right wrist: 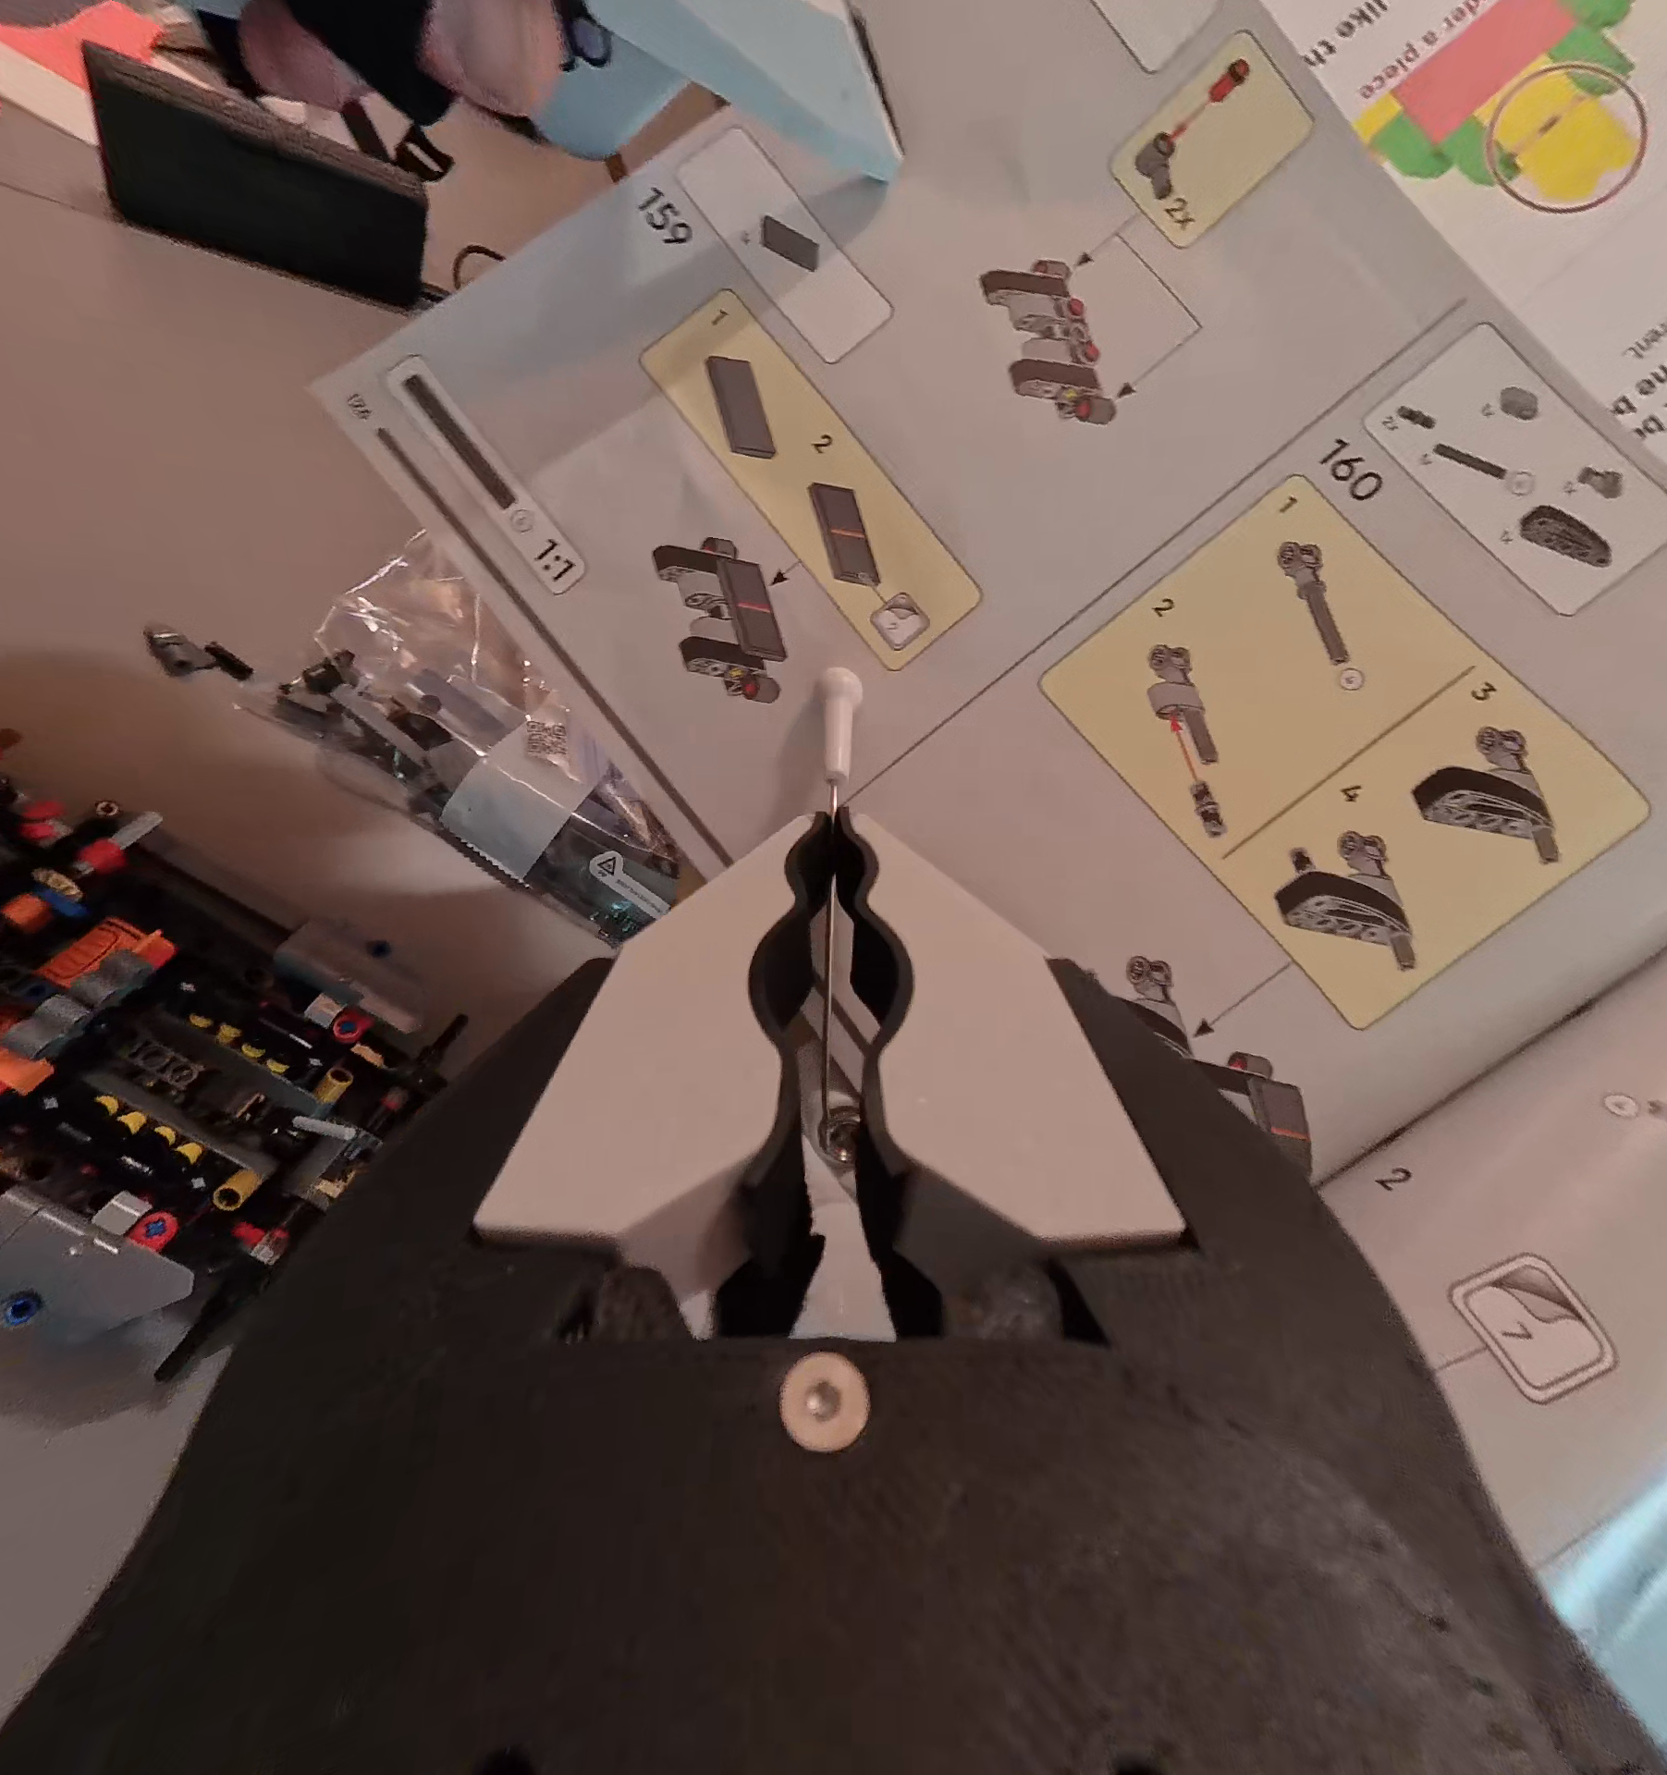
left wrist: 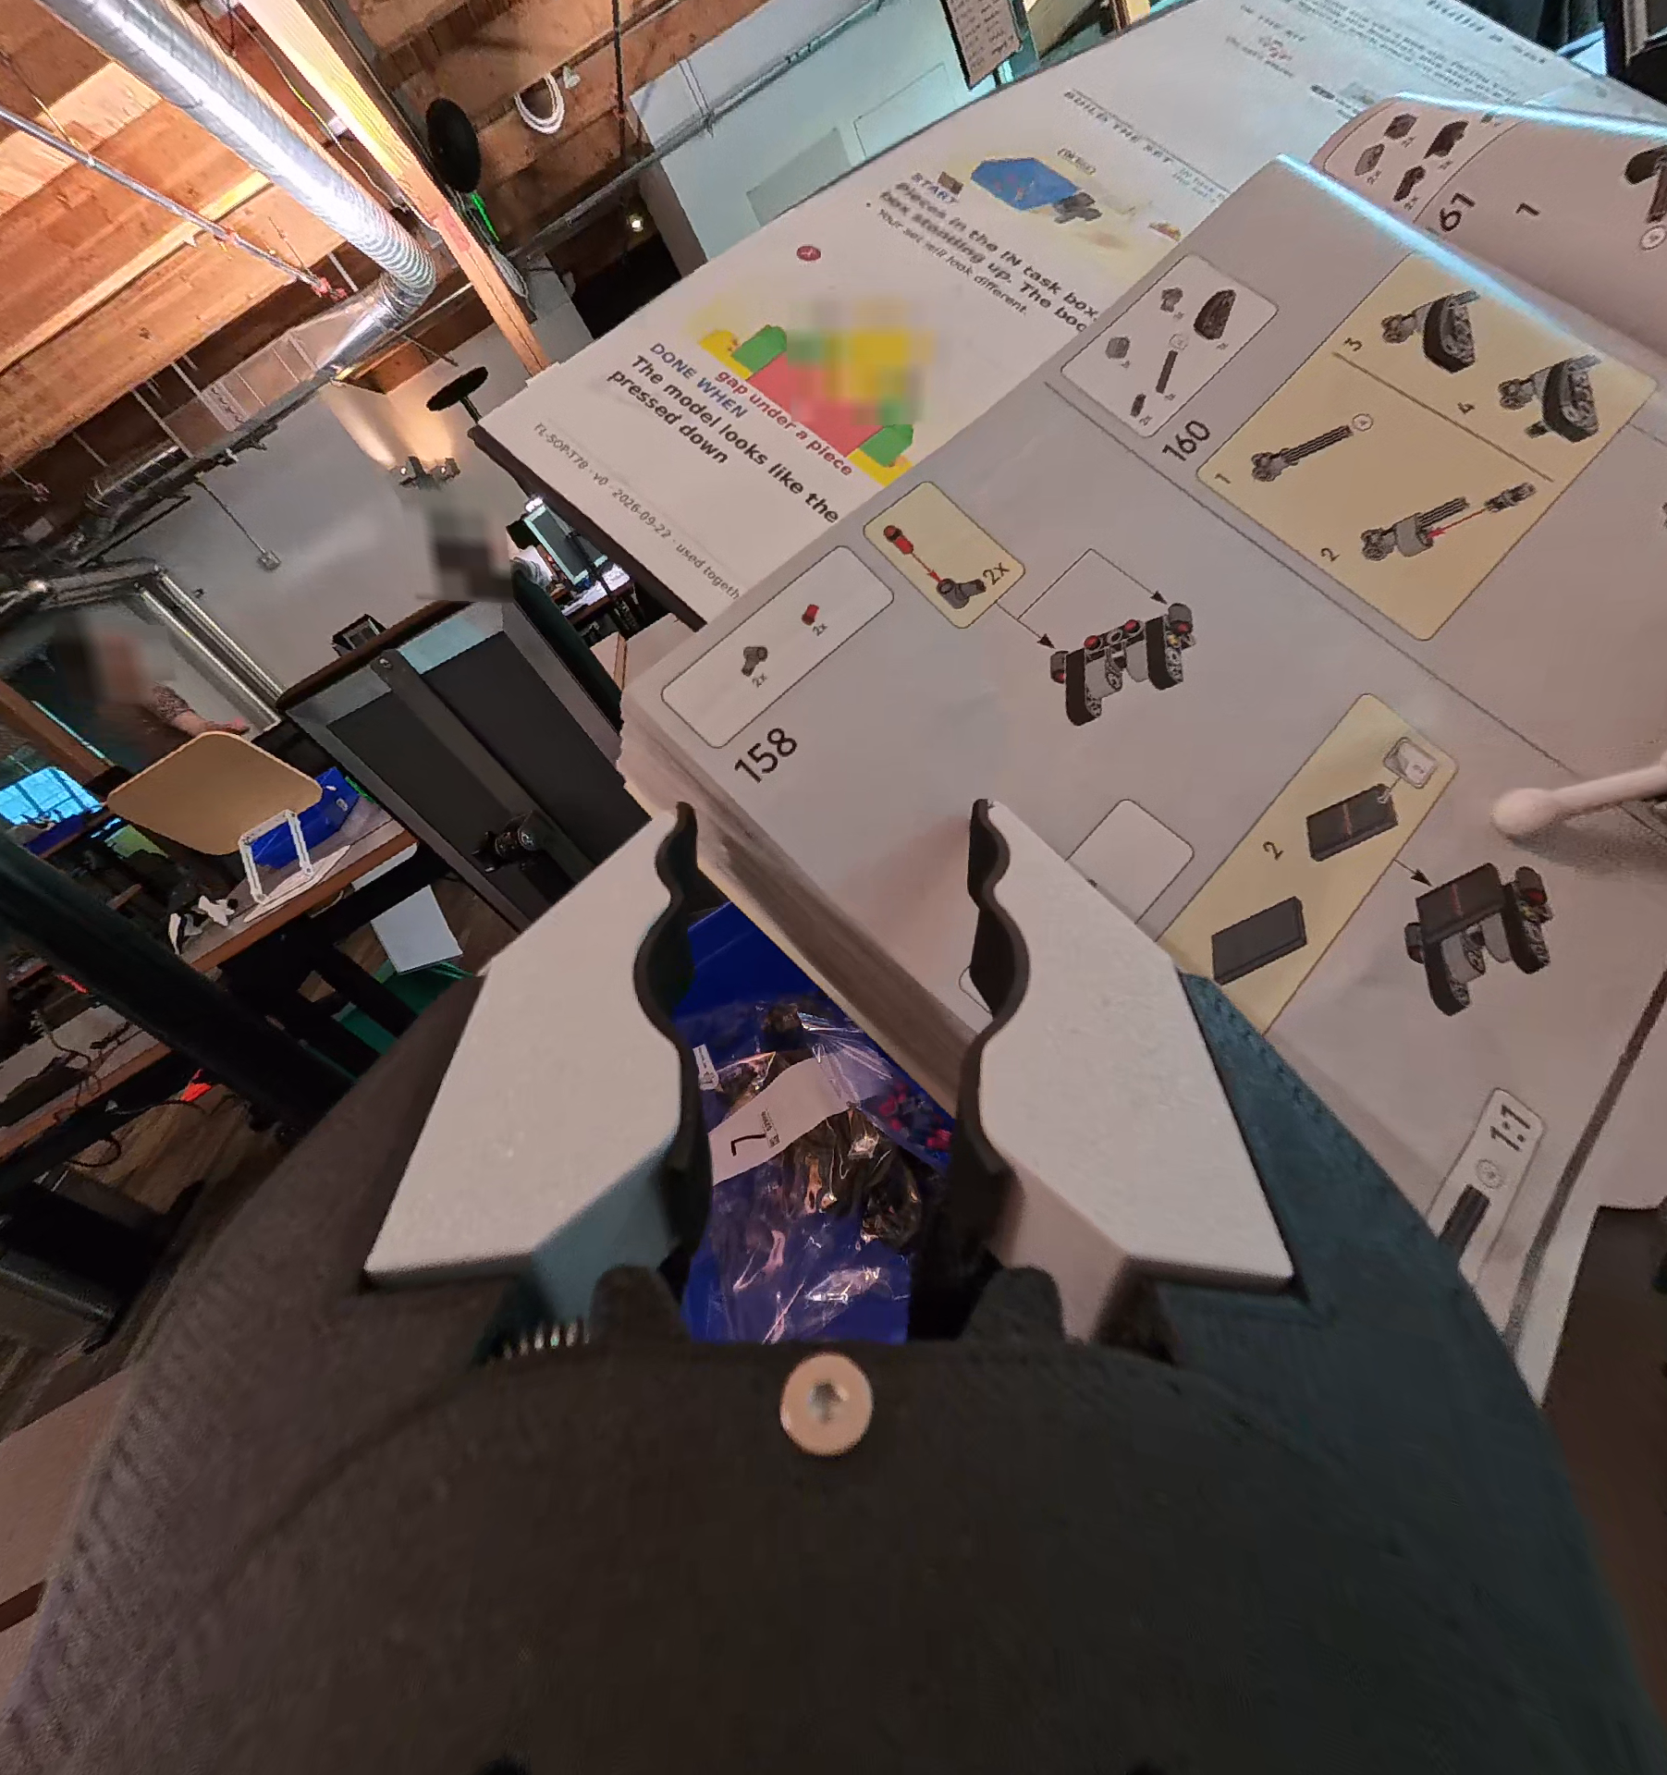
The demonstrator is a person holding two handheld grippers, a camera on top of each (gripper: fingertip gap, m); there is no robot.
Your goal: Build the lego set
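Observation:
My right gripper (right wrist: 831, 816) is shut on a thin metal rod with a white rubber tip (right wrist: 838, 716). The tip hovers over or touches the open instruction booklet (right wrist: 1050, 615), near the middle of its page. My left gripper (left wrist: 834, 836) is open and empty, held at the booklet's near-left edge (left wrist: 1194, 672) above a blue bin (left wrist: 743, 960) with a clear bag of parts (left wrist: 810, 1153). The white tip also shows at the right of the left wrist view (left wrist: 1530, 812). A partly built, many-coloured lego model (right wrist: 138, 1057) lies at the left of the right wrist view.
A clear bag of lego parts (right wrist: 483, 749) lies between the model and the booklet. A small dark loose piece (right wrist: 190, 653) lies left of it. A printed sheet (left wrist: 810, 317) lies under the booklet. A black box (right wrist: 253, 192) stands at the far left.

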